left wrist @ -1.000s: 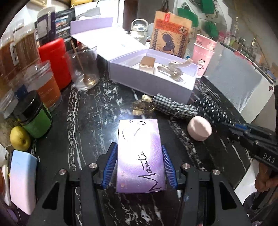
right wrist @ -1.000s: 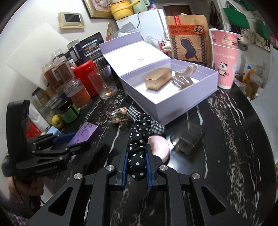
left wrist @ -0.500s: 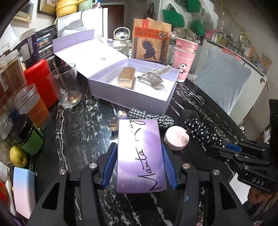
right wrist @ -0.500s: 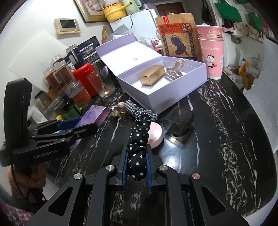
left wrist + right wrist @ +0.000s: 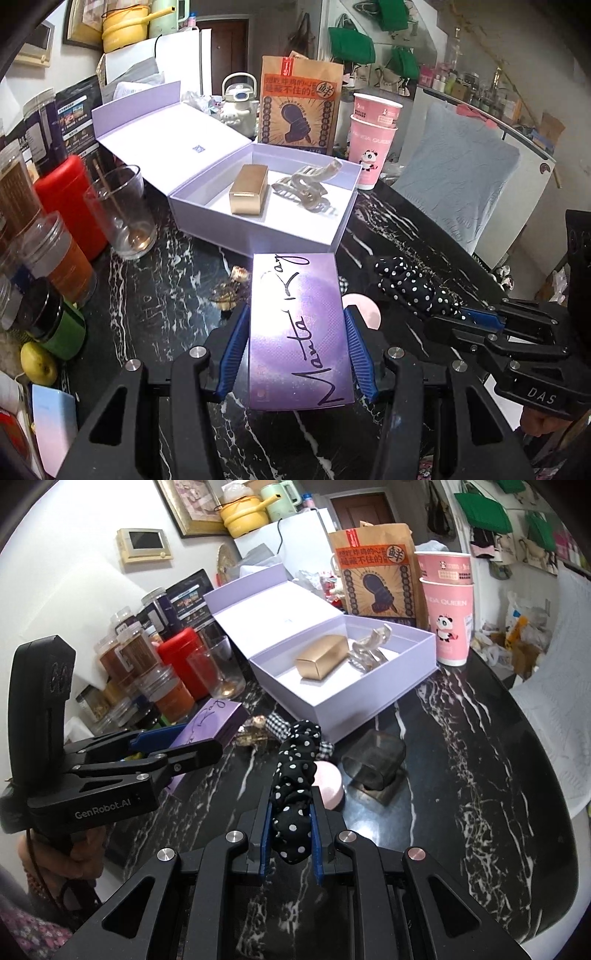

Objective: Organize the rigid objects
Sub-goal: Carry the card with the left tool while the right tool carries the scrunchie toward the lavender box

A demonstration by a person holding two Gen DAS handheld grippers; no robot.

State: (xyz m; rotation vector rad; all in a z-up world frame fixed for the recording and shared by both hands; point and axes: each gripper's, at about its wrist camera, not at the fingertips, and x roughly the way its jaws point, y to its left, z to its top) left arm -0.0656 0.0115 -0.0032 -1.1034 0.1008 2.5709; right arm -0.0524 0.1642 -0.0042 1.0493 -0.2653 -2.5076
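The purple card box (image 5: pixel 299 332) covers most of the pink round case (image 5: pixel 364 312) and the checked scrunchie (image 5: pixel 344 284), while the dotted scrunchie (image 5: pixel 295 794) hides the case's left side in the right wrist view.

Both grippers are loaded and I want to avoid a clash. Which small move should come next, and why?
Probably carry the left gripper forward until its purple box is over the open lavender box, which has bare floor in front of the gold box and hair claw. The right gripper only grips a soft polka-dot scrunchie, so it can wait.
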